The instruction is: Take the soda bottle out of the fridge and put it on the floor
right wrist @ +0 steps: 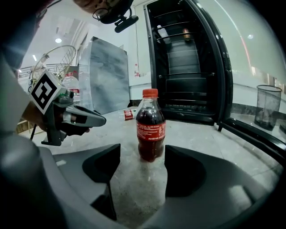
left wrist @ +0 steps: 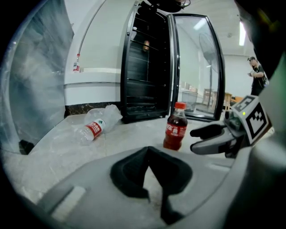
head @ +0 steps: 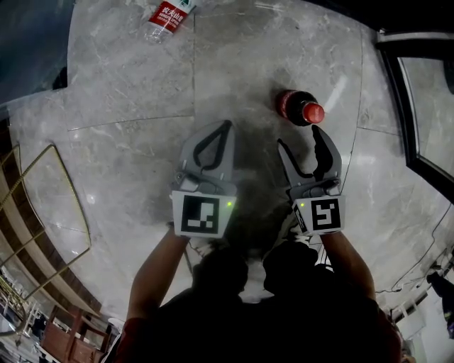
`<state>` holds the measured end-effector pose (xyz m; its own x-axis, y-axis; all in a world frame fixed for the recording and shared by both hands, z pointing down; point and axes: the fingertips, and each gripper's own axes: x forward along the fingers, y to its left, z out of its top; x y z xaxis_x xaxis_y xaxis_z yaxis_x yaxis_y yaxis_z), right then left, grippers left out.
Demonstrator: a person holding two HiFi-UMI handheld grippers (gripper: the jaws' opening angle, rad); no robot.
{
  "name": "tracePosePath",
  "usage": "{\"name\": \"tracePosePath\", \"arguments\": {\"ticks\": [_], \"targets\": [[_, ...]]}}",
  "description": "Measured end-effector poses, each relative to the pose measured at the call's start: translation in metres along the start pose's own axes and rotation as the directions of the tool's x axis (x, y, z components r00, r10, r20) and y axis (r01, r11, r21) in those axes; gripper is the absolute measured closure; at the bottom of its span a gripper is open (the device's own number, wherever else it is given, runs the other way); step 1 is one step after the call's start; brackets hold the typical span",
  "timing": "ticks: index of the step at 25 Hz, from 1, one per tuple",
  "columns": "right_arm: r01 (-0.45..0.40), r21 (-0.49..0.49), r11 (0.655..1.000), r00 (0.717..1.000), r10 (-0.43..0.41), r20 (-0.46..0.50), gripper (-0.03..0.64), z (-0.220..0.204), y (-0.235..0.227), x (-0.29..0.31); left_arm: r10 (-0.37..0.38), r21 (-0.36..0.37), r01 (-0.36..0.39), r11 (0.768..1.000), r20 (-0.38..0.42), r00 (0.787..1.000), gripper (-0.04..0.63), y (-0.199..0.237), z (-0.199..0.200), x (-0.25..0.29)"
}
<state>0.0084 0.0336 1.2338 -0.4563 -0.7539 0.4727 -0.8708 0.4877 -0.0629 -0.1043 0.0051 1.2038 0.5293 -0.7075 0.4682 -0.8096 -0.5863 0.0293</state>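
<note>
The soda bottle [head: 299, 108], dark cola with a red cap and red label, stands upright on the grey marble floor [head: 128, 92], outside the fridge. My right gripper [head: 299, 139] is open just behind it; in the right gripper view the bottle [right wrist: 150, 127] stands at the mouth of the gripper [right wrist: 142, 154], and neither pad touches it. My left gripper [head: 228, 125] is shut on nothing, to the bottle's left. The left gripper view shows the bottle [left wrist: 175, 133] beside the right gripper [left wrist: 194, 141].
The black fridge [left wrist: 147, 67] stands open with its glass door [left wrist: 199, 67] swung right, shelves almost bare. A clear water bottle [head: 167, 15] lies on the floor at left. A mesh wastebasket [right wrist: 268, 100] is at right, a gold wire rack [head: 42, 213] at left.
</note>
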Motion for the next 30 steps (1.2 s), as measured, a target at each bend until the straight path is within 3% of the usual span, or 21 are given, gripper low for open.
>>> {"name": "tracePosePath", "arguments": {"ticks": [8, 20, 30], "targets": [[-0.013, -0.017, 1.0, 1.0, 0.012, -0.025, 0.332, -0.003, 0.001, 0.001, -0.01, -0.002, 0.01, 1.0, -0.01, 1.0, 0.595, -0.004, -0.003, 0.003], [-0.027, 0.003, 1.0, 0.999, 0.027, -0.03, 0.615, -0.001, 0.004, 0.002, -0.015, 0.009, 0.015, 1.0, -0.017, 1.0, 0.595, -0.006, -0.004, 0.003], [0.001, -0.039, 0.999, 1.0, -0.002, -0.004, 0.615, 0.012, -0.004, -0.001, -0.004, 0.018, 0.005, 1.0, -0.026, 1.0, 0.595, -0.013, -0.004, 0.0]]}}
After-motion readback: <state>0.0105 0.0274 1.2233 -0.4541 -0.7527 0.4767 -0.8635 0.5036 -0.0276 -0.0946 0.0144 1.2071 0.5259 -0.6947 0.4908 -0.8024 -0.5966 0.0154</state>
